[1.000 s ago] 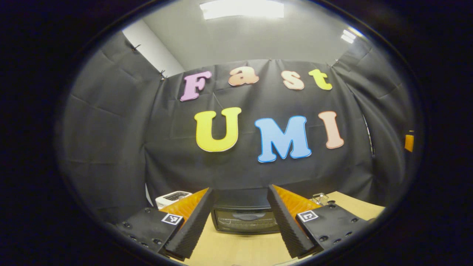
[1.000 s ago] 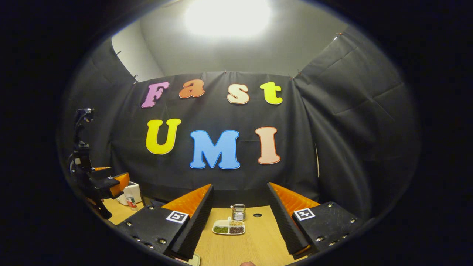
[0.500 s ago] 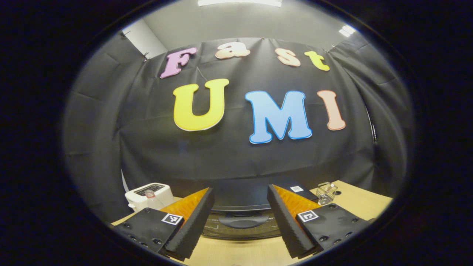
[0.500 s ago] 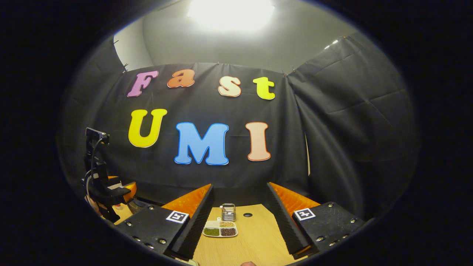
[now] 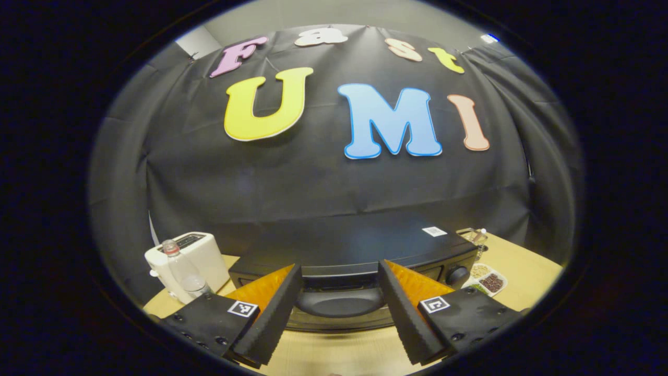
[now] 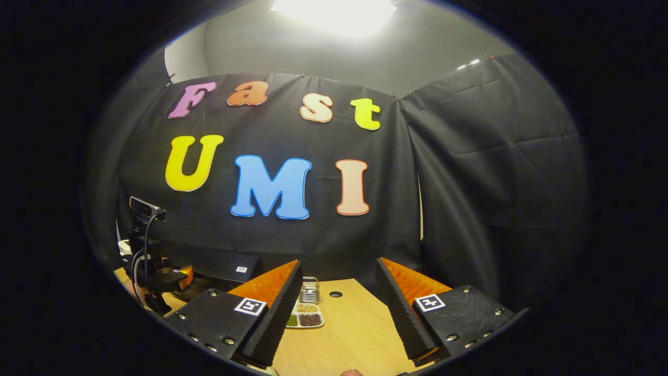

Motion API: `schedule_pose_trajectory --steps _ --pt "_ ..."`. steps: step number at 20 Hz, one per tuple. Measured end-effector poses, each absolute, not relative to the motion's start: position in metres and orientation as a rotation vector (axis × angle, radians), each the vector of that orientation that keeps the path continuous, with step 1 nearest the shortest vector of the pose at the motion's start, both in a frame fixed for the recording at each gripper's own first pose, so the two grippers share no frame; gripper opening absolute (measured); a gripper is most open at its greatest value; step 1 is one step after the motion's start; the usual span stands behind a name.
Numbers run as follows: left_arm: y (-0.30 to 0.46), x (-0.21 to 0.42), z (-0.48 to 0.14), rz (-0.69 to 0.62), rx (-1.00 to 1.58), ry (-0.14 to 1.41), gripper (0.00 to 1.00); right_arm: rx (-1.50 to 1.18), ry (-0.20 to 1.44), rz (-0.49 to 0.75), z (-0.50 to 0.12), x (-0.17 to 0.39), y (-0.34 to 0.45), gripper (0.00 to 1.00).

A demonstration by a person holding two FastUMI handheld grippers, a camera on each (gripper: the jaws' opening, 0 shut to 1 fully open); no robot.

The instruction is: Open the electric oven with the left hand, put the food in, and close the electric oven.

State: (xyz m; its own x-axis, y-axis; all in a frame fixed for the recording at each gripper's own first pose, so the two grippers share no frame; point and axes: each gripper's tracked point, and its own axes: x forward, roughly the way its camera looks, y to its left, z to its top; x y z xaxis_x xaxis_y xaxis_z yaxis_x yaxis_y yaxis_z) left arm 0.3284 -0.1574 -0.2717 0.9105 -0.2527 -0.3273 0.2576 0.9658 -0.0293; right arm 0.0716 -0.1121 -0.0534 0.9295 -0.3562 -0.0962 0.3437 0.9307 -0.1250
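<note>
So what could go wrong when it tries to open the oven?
The open left gripper may miss the oven handle, which sits low between its fingers. A hard pull might slide the oven toward the food tray or the bottle beside it.

The electric oven [image 5: 365,250] is seen as black, with a black handle [image 5: 339,302] and knob [image 5: 457,275]. The toaster [image 5: 190,256] is white; the bottle [image 5: 183,271] is clear. The table [image 6: 344,334] is pale wood-grained. The white divided tray [image 6: 304,318] is filled with green, tan and dark brown food.
</note>
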Motion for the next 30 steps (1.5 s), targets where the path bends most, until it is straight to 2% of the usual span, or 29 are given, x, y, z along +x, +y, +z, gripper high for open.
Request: schedule_pose_trajectory --steps 1,5,7,8,9,11,12,13,15,16,17,19,20,21,30 --pt "-0.157 0.330 -0.276 -0.263 0.015 0.341 0.91 -0.115 0.118 -0.363 -0.053 0.072 -0.112 0.88" --pt "-0.159 0.336 -0.286 -0.255 0.014 0.345 0.92 -0.130 0.122 -0.373 -0.053 0.069 -0.112 0.88" --pt "-0.158 0.333 -0.286 -0.248 0.011 0.339 1.00 -0.128 0.124 -0.376 -0.054 0.069 -0.113 0.88" --pt "-0.157 0.329 -0.286 -0.247 0.008 0.341 0.97 -0.124 0.124 -0.374 -0.054 0.068 -0.113 0.88" --pt "-0.157 0.327 -0.286 -0.247 0.002 0.337 1.00 -0.121 0.125 -0.371 -0.054 0.069 -0.113 0.88" --pt "-0.156 0.318 -0.285 -0.246 0.003 0.337 1.00 -0.120 0.121 -0.361 -0.052 0.069 -0.113 0.88" --pt "-0.155 0.313 -0.286 -0.246 0.006 0.342 0.97 -0.121 0.118 -0.356 -0.052 0.068 -0.112 0.88" --pt "-0.153 0.306 -0.287 -0.244 0.007 0.342 1.00 -0.120 0.115 -0.351 -0.050 0.067 -0.112 0.88" --pt "-0.149 0.294 -0.288 -0.241 0.007 0.350 0.97 -0.114 0.112 -0.341 -0.050 0.066 -0.113 0.88" --pt "-0.148 0.289 -0.289 -0.239 0.009 0.356 1.00 -0.111 0.113 -0.337 -0.050 0.065 -0.114 0.88" --pt "-0.147 0.283 -0.291 -0.238 0.011 0.360 0.97 -0.108 0.114 -0.332 -0.051 0.064 -0.114 0.88" --pt "-0.146 0.273 -0.294 -0.233 0.013 0.375 0.97 -0.103 0.117 -0.325 -0.051 0.061 -0.116 0.88" --pt "-0.145 0.268 -0.295 -0.231 0.015 0.379 1.00 -0.100 0.119 -0.322 -0.052 0.059 -0.116 0.88" --pt "-0.144 0.263 -0.297 -0.228 0.017 0.383 0.97 -0.099 0.118 -0.319 -0.051 0.057 -0.116 0.88" --pt "-0.139 0.219 -0.318 -0.225 0.054 0.429 0.97 -0.084 0.124 -0.301 -0.054 0.038 -0.121 0.88"
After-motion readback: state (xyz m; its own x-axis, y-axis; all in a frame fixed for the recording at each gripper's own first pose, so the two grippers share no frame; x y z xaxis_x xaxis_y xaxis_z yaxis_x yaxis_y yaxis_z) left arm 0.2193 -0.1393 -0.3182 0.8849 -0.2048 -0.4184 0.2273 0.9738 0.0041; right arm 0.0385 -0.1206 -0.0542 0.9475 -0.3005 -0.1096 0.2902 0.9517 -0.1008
